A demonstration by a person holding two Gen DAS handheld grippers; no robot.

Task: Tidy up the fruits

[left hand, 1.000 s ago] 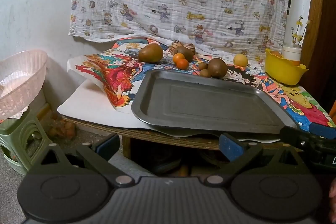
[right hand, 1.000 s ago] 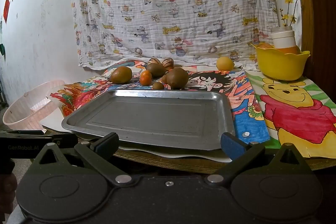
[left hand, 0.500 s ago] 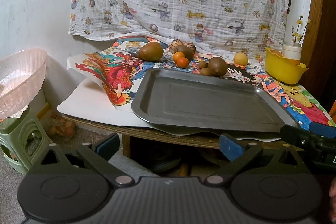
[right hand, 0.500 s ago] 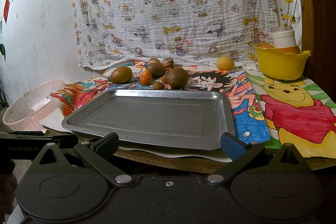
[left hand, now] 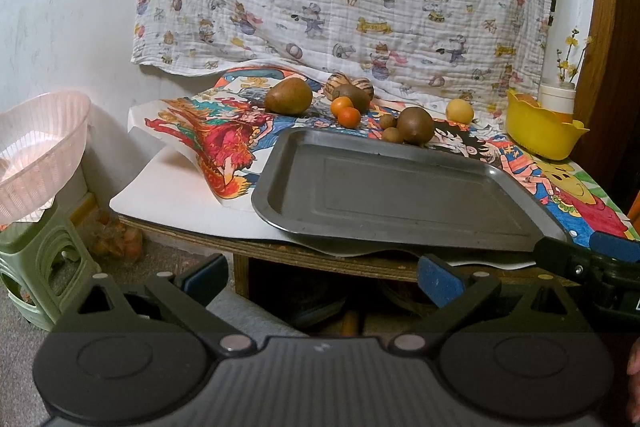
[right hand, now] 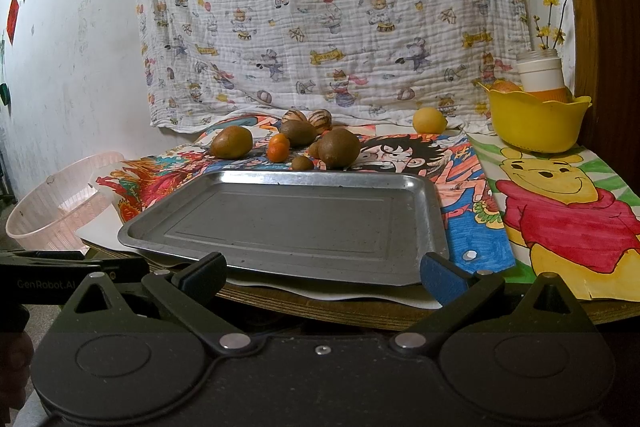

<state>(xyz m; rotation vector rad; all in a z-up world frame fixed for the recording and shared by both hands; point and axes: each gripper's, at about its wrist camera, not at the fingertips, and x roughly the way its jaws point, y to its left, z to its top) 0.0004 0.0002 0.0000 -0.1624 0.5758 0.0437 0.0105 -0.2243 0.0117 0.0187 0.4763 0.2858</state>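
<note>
An empty metal tray [left hand: 400, 195] [right hand: 296, 219] lies at the table's front edge. Behind it sit several fruits: a brown pear-like fruit [left hand: 288, 96] [right hand: 231, 142], small oranges [left hand: 347, 111] [right hand: 278, 147], a large brown fruit [left hand: 415, 125] [right hand: 338, 148], small brown fruits [left hand: 392, 135] [right hand: 302, 163], two striped fruits [right hand: 308, 117] and a yellow fruit [left hand: 459, 111] [right hand: 429, 121]. My left gripper [left hand: 320, 279] is open, below and in front of the table edge. My right gripper [right hand: 324, 273] is open too, just before the tray. Both hold nothing.
A yellow bowl [left hand: 540, 131] [right hand: 536, 123] with a white cup stands at the back right. A pink basket [left hand: 36, 155] [right hand: 60, 211] rests on a green stool [left hand: 36, 267] left of the table. A printed cloth hangs on the wall behind.
The left wrist view has shifted slightly, so the table sits a little higher in frame. The right gripper and all fruits stay where they were.
</note>
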